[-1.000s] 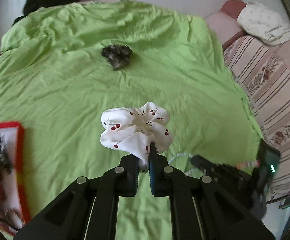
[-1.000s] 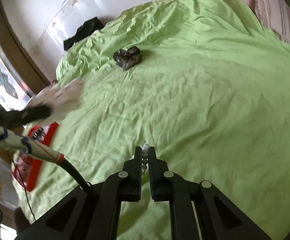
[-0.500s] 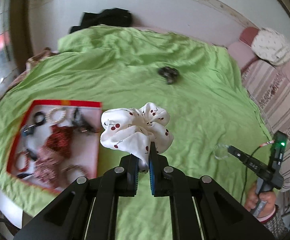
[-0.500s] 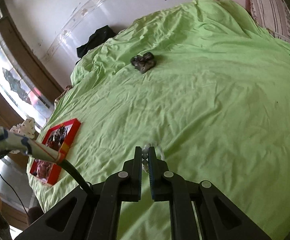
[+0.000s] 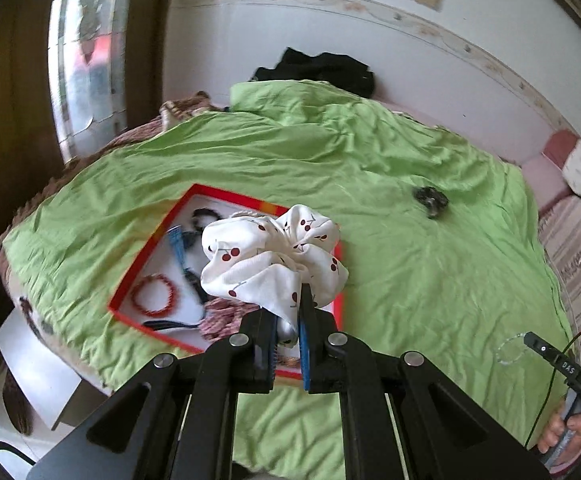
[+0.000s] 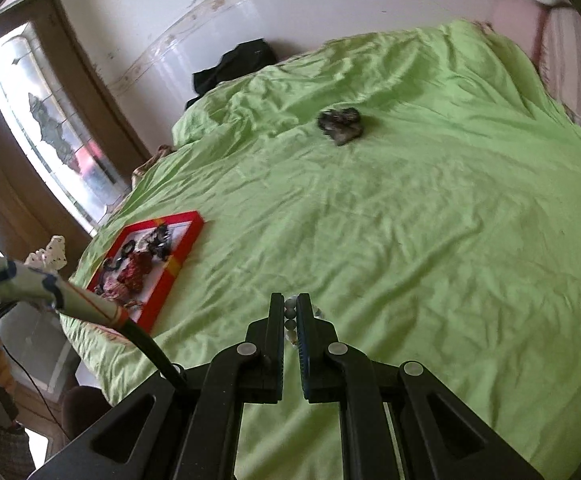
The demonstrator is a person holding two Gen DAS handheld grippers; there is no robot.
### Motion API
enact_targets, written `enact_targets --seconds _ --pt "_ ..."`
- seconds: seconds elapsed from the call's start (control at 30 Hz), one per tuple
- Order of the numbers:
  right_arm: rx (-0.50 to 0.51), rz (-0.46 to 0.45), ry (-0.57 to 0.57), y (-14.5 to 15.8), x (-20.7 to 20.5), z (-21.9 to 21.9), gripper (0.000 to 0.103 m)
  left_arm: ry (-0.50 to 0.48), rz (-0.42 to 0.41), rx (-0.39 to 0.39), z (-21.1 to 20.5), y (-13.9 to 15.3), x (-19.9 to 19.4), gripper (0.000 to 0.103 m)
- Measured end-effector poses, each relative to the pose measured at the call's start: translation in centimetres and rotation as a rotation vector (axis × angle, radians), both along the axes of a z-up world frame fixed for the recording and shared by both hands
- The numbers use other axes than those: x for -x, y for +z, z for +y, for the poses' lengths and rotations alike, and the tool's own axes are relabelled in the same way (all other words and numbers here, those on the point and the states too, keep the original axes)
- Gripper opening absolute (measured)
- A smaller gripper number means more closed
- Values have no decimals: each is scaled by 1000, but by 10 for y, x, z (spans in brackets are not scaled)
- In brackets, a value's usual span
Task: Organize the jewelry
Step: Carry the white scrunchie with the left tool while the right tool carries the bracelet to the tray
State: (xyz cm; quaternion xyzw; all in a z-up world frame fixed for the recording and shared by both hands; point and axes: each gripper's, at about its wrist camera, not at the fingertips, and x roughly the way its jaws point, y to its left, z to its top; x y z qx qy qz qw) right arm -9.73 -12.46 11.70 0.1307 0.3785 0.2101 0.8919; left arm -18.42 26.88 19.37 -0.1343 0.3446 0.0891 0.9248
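Observation:
My left gripper (image 5: 288,320) is shut on a white scrunchie with red cherries (image 5: 274,256) and holds it in the air over the red-rimmed tray (image 5: 226,196). The tray lies on the green bedsheet (image 5: 430,280) near the bed's left edge and holds a red bead bracelet (image 5: 155,295) among several other pieces. My right gripper (image 6: 290,312) is shut on a clear bead bracelet (image 6: 290,320), raised above the sheet. The same gripper (image 5: 528,338) shows in the left wrist view with the bracelet (image 5: 508,350) hanging from it. The tray (image 6: 188,236) lies far to its left.
A dark scrunchie (image 6: 340,124) lies alone on the sheet toward the far side. Black clothing (image 5: 322,70) sits by the wall. Striped pillows (image 5: 578,248) line the right side. A window and dark wood frame (image 6: 50,128) stand to the left. A person's hand (image 5: 566,436) grips the right tool.
My left gripper swung left with the scrunchie, from the open sheet to over the tray. My right gripper rose and turned left with the bracelet, bringing the tray into its view.

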Motion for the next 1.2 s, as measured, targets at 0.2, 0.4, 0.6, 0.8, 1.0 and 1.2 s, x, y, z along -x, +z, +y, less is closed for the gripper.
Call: enact_targets --seconds 0.2,0.4,0.6,0.8,1.0,1.2 --pt "72 -25 93 18 -5 56 7 49 22 54 36 -16 5 8" --pt "125 -41 201 32 -9 121 7 32 57 37 63 -22 -17 8" --pt "150 -38 319 40 -23 193 7 -16 134 48 91 -28 -69 8" --pt "151 -10 404 36 -43 266 7 -52 247 -2 106 -51 -122 8" --pt "103 74 444 12 -66 317 7 -45 369 49 128 -87 -159 8" --pt "193 131 392 -32 -85 323 7 -47 420 37 130 -104 -175 9"
